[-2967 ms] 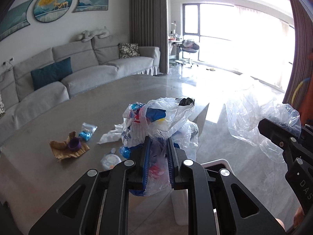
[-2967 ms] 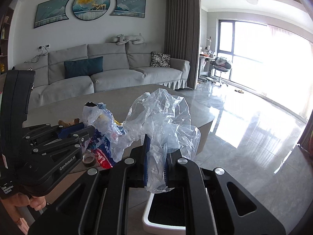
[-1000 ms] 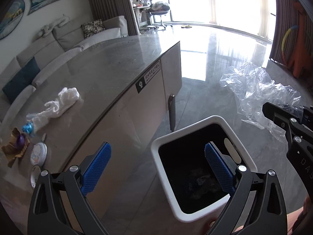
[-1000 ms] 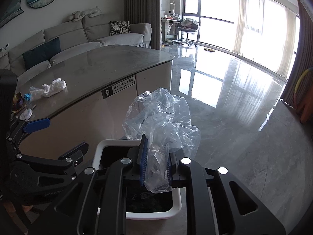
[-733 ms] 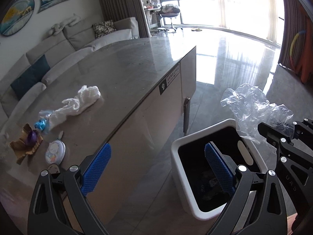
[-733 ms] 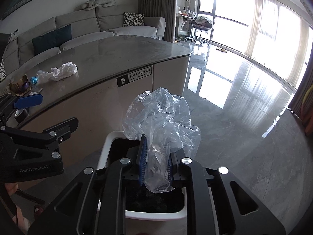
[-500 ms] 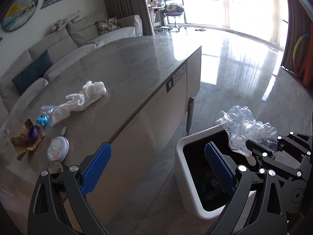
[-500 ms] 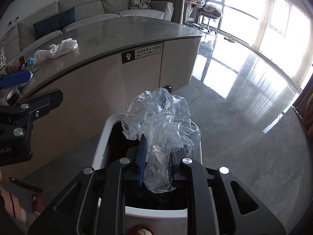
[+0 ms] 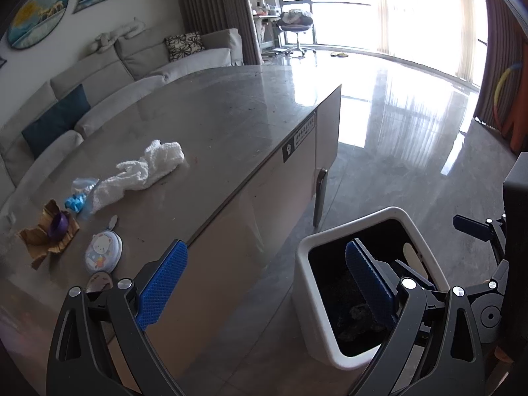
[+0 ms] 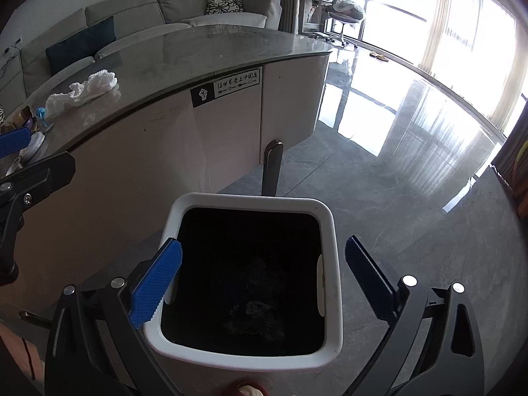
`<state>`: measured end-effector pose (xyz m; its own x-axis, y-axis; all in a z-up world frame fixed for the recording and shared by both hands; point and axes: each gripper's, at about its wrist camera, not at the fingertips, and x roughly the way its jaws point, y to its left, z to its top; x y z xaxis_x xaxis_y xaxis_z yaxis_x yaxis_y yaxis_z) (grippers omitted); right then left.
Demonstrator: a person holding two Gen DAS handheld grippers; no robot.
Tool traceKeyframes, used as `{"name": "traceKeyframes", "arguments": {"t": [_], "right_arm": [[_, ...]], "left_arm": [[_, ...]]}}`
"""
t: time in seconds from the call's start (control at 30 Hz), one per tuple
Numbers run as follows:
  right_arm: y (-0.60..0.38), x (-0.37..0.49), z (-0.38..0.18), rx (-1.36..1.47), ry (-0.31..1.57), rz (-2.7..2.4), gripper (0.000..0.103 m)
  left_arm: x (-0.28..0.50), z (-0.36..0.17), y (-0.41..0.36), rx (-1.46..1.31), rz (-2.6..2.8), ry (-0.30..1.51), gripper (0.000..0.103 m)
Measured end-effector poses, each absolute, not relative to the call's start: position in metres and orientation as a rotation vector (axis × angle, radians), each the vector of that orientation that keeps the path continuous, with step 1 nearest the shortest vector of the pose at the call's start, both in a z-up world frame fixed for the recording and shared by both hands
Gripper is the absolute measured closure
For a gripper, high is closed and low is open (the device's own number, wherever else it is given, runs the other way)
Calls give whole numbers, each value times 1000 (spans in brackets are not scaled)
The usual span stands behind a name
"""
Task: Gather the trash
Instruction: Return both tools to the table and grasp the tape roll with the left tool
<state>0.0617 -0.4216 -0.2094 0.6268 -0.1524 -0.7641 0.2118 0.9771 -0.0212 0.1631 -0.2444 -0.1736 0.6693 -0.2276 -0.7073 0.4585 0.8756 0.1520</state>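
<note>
The bin [image 10: 330, 224] mouth is open from above, and both grippers hang over it with jaws spread. Its far rim stands just beside the counter [image 9: 231, 115] side panel and a dark upright handle [image 10: 272, 168] (narrow gap there). The floor [image 10: 412, 181] right of the bin is bare. On the counter, the cloth [image 9: 145, 168] and small litter [image 9: 49, 231] crowd the left end; the far right stretch lies clear.

Grey sofa [image 9: 138, 66], glossy floor [image 9: 412, 125], perhaps curtained bright windows [image 9: 396, 3].
</note>
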Motion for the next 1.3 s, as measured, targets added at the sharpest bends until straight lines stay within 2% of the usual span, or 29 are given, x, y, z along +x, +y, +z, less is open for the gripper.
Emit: {"name": "traceKeyframes", "arguments": {"t": [0.37, 0.6, 1.3], "right_arm": [[-398, 43, -149, 61, 621, -181, 4], [-374, 51, -120, 65, 545, -132, 4], [-281, 86, -119, -68, 511, 20, 4]], "left_arm": [[154, -144, -199, 286, -310, 683, 7], [159, -125, -153, 221, -229, 644, 7], [205, -191, -88, 116, -121, 787, 7]]}}
